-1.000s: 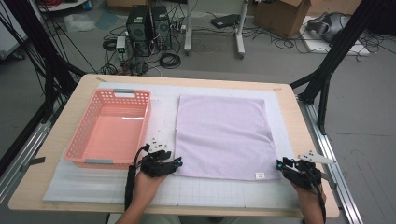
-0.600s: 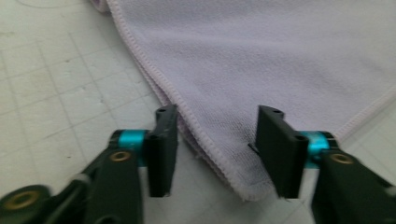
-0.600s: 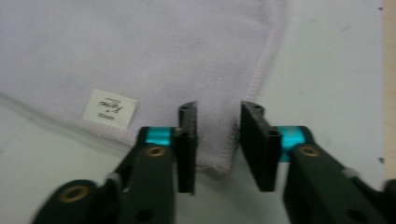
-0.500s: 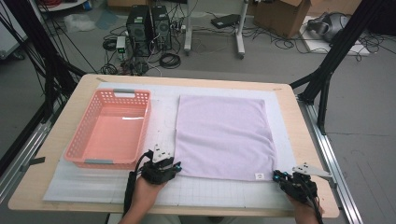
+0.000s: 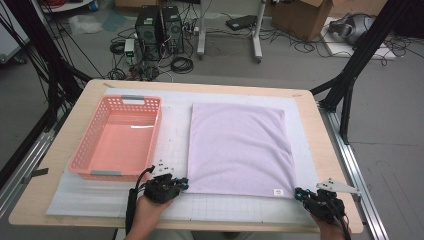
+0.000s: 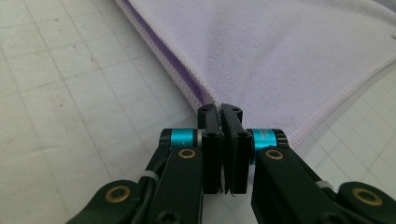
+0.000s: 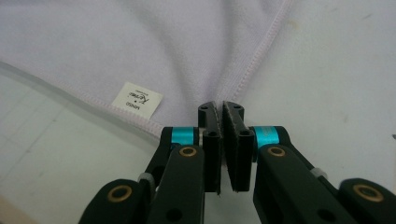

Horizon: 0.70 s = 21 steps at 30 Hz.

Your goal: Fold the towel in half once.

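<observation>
The lavender towel lies spread flat on the white gridded mat that covers the worktop, right of centre, with its near edge close to the person. The left hand-held gripper sits at the towel's near left corner; in the left gripper view its jaws are pressed together on that corner's hem, and the fabric puckers slightly where it enters them. The right hand-held gripper sits at the near right corner; in the right gripper view its jaws are closed on the stitched edge, with folds in the cloth running up from the pinch. A small white label is sewn to the near hem just left of that grip. From above the corners seem barely raised off the mat, though this is hard to judge. A pink plastic basket stands on the mat to the left of the towel, just beside it and not touching.
</observation>
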Each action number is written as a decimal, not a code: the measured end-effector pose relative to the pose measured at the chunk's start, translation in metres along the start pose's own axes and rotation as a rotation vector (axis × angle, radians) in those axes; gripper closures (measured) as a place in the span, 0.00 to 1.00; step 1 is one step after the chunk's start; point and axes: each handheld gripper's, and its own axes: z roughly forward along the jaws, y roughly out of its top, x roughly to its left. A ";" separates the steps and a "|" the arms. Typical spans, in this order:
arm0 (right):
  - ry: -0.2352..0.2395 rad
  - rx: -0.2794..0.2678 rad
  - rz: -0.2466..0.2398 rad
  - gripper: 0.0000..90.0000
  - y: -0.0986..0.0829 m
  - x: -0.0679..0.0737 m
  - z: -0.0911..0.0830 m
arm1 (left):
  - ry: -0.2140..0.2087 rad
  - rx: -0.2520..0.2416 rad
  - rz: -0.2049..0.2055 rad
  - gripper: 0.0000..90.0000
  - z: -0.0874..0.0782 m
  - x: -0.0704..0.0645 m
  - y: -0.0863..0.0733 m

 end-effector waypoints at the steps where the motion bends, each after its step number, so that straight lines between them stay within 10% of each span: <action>1: 0.004 0.002 0.000 0.96 -0.001 0.001 -0.003 | -0.004 -0.001 0.002 0.96 -0.002 -0.002 -0.002; 12: -0.003 0.032 -0.047 0.93 -0.011 0.010 -0.021 | -0.041 -0.072 0.075 0.95 -0.017 -0.012 -0.014; 21: -0.025 -0.149 -0.100 0.43 0.016 0.008 -0.011 | -0.053 -0.245 0.110 0.50 -0.011 -0.004 0.013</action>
